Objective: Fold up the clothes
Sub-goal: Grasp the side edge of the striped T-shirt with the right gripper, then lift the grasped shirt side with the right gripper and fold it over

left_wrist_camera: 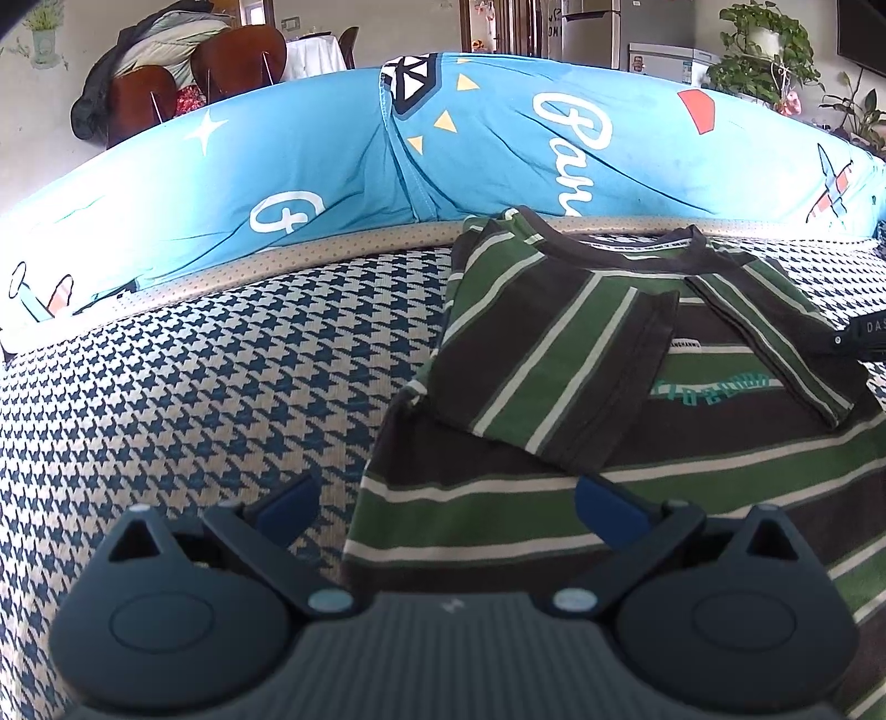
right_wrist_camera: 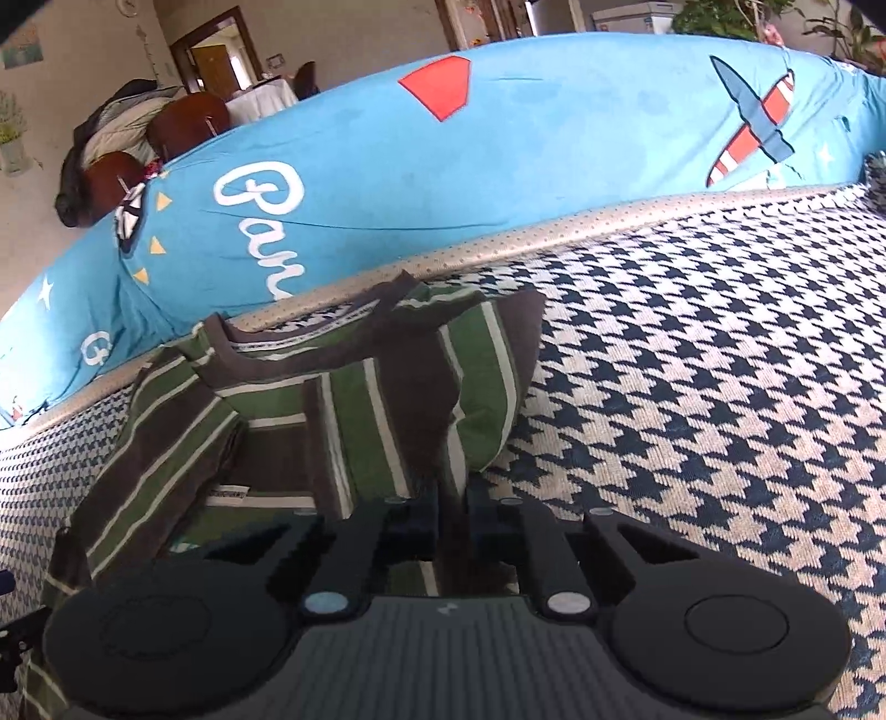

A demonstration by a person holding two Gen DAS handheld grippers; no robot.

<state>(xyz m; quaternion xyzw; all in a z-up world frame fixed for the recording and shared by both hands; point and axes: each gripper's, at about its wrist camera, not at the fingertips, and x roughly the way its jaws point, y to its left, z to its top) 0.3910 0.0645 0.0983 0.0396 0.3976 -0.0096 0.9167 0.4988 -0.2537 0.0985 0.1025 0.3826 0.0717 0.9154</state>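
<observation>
A green, brown and white striped T-shirt lies on the houndstooth surface, its left sleeve folded in over the chest. My left gripper is open and empty, low over the shirt's left edge near the hem. My right gripper is shut on the shirt's right sleeve and holds it lifted over the shirt body. The tip of the right gripper shows at the right edge of the left wrist view.
A blue printed cushion runs along the far edge of the houndstooth surface. Behind it are brown chairs with a dark coat, a fridge and potted plants.
</observation>
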